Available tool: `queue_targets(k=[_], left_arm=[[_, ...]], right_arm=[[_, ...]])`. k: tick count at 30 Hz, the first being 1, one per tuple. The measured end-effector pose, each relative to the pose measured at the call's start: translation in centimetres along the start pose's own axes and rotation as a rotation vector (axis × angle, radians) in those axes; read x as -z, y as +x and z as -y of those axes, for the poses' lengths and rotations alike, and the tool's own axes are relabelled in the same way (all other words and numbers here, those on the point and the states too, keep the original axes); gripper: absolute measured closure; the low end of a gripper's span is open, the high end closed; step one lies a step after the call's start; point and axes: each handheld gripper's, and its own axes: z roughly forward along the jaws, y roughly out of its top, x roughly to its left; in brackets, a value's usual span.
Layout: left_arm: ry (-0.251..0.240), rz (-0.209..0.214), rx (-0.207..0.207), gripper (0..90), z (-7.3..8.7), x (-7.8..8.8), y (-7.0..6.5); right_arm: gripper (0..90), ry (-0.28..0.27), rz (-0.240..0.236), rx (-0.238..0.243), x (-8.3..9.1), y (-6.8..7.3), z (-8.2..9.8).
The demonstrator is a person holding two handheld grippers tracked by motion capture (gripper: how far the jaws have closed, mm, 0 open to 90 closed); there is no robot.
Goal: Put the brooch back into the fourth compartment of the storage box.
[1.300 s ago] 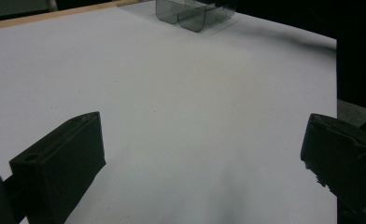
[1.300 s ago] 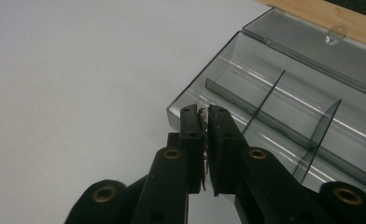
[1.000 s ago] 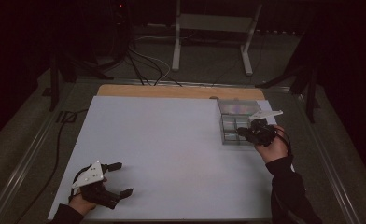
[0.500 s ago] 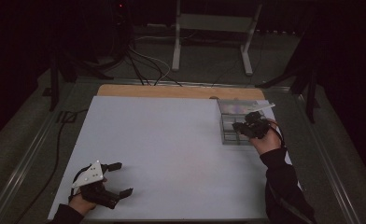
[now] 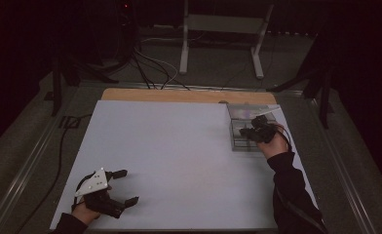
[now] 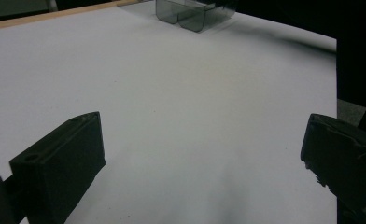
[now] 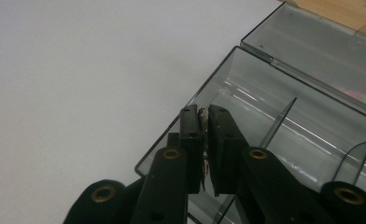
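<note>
Where cables (image 5: 150, 68) trail, white tabletop (image 5: 179, 161).

You worked in a dim room, where light fell mainly on the white tabletop (image 5: 179, 156) with its wooden far edge (image 5: 179, 95). Beyond it, a pale metal stand (image 5: 221, 29) stood on the dark floor (image 5: 286, 73), beside loose cables (image 5: 150, 66).

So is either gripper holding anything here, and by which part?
The right gripper pinches something thin and small over the clear box; what it is and by which part cannot be told. The left gripper is open and holds nothing.
</note>
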Motion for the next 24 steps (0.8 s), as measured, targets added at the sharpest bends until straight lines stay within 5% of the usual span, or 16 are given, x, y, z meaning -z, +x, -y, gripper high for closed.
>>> queue_targets(k=[13,19,21,22,24], left_arm=[[0.001,0.0,0.0,1.2,0.0,0.0,0.0],[0.002,0.0,-0.001,1.3,0.0,0.0,0.0],[-0.001,0.002,0.005,1.2,0.0,0.0,0.0],[0.0,0.001,0.005,1.2,0.0,0.0,0.0],[0.002,0.002,0.001,1.2,0.0,0.0,0.0]], right_arm=[[78.6,0.021,-0.016,-0.027,-0.7,-0.5,0.2],[56.3,0.004,-0.012,-0.03,-0.5,-0.7,0.2],[34.1,-0.053,0.006,0.007,-0.1,-0.5,0.1],[27.5,-0.06,-0.002,-0.018,0.1,-0.4,0.0],[15.0,-0.069,-0.061,-0.006,0.5,-0.3,0.0]])
